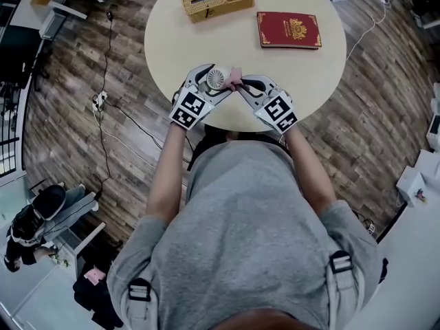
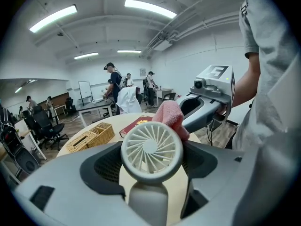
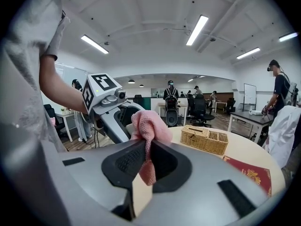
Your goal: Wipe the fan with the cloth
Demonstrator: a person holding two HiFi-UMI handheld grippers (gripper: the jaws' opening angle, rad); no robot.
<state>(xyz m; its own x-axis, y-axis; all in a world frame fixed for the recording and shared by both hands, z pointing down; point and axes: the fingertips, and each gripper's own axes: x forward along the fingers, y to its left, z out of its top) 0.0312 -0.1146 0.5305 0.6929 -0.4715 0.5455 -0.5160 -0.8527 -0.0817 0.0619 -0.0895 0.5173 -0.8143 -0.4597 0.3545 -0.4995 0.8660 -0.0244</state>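
Note:
A small cream hand fan with a round grille stands upright between the jaws of my left gripper, which is shut on its handle. In the head view the fan is held over the near edge of the round table. A pink cloth is pinched in my right gripper, which is shut on it. The cloth presses against the fan's upper right rim. Both grippers meet just in front of the person's chest.
On the cream round table lie a wicker tissue box and tray at the back and a red book at the right. Cables run over the wood floor at the left. People and office chairs stand in the room behind.

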